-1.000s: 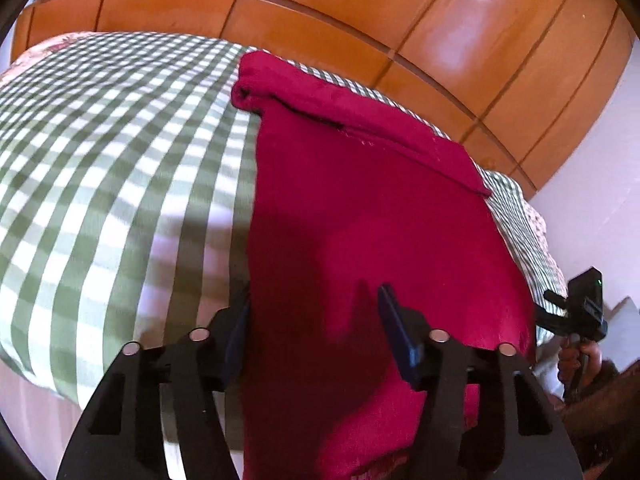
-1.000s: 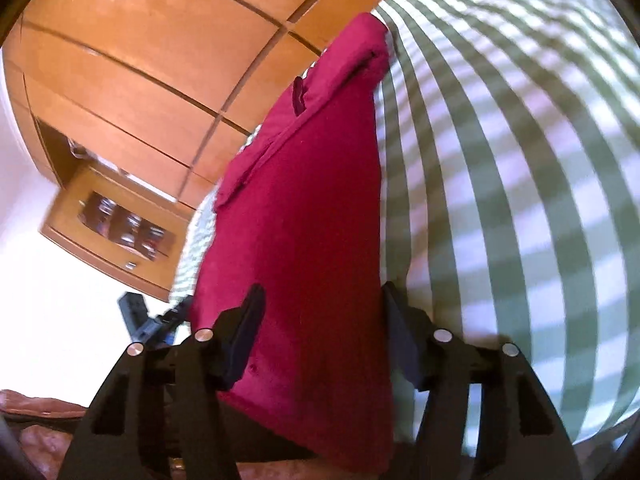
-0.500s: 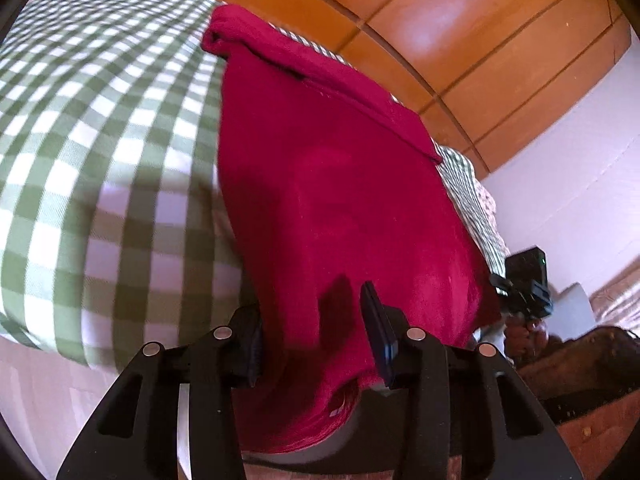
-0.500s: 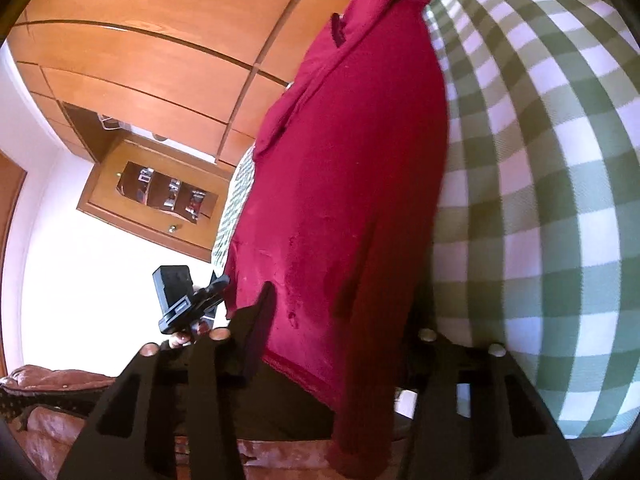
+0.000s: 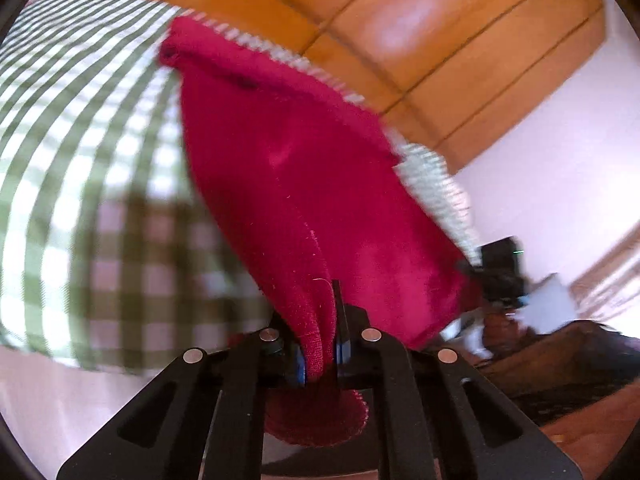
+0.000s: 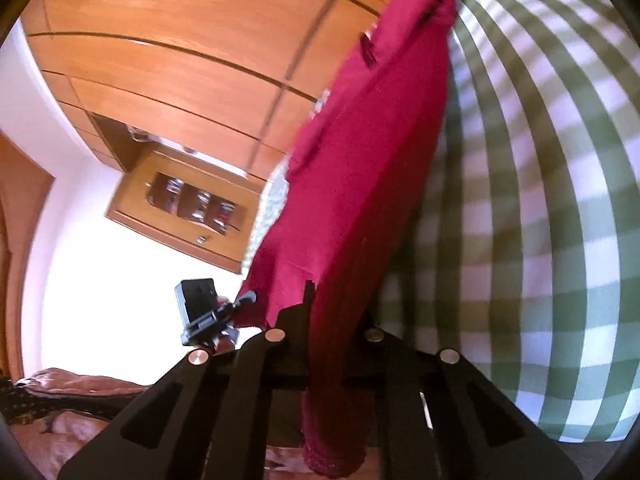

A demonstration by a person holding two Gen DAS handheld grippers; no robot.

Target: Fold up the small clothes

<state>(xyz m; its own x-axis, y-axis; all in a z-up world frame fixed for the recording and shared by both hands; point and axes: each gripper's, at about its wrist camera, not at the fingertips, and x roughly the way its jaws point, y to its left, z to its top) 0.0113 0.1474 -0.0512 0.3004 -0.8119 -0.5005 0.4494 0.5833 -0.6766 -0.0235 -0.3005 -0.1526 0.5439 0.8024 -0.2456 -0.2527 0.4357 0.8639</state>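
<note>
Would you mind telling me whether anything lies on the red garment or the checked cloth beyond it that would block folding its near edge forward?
Nothing visible does. Both claws, left and right, grip the red garment, and the checked cloth around it shows no obstacle.

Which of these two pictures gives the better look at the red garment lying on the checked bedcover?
The left wrist view: the red garment fills the middle, its folded far end clear, its near edge pinched in the left gripper. The right wrist view shows it edge-on as a narrow strip running from the right gripper across the checked bedcover.

Green-checked bed (image 5: pixel 80 184) (image 6: pixel 560 200); crimson garment (image 5: pixel 296 168) (image 6: pixel 360 168) lies lengthwise across it
</note>
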